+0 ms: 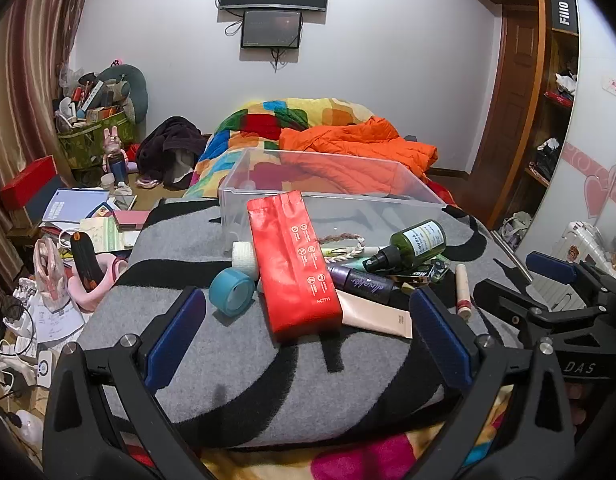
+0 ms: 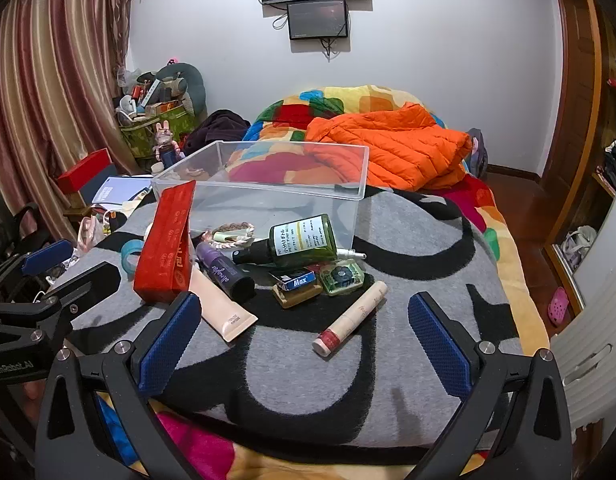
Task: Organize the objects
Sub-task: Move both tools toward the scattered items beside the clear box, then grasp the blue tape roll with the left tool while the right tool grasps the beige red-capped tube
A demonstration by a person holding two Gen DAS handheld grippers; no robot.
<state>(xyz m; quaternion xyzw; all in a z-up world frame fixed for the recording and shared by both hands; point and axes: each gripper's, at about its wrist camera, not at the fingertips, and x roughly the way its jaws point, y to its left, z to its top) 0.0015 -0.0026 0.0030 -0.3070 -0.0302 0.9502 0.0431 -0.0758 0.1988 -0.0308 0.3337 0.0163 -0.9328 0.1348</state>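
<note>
A clear plastic bin (image 1: 332, 196) (image 2: 263, 184) stands empty on the grey and black blanket (image 1: 267, 380) (image 2: 388, 360). In front of it lies a heap: a red pack (image 1: 293, 268) (image 2: 165, 240), a green spray bottle (image 1: 412, 244) (image 2: 295, 240), a purple tube (image 1: 360, 282) (image 2: 223, 272), a beige tube (image 1: 376, 316) (image 2: 223, 312), a pink stick (image 1: 462, 286) (image 2: 352, 318), a teal tape roll (image 1: 231, 292) (image 2: 129, 256). My left gripper (image 1: 308, 340) is open and empty before the red pack. My right gripper (image 2: 303, 340) is open and empty near the pink stick.
A small Max box (image 2: 297, 286) and a green square case (image 2: 342, 276) lie in the heap. An orange jacket (image 2: 396, 148) and a colourful quilt (image 1: 291, 120) lie behind the bin. Cluttered shelves and boxes (image 1: 79, 216) stand left of the bed. A wardrobe (image 1: 548, 120) stands right.
</note>
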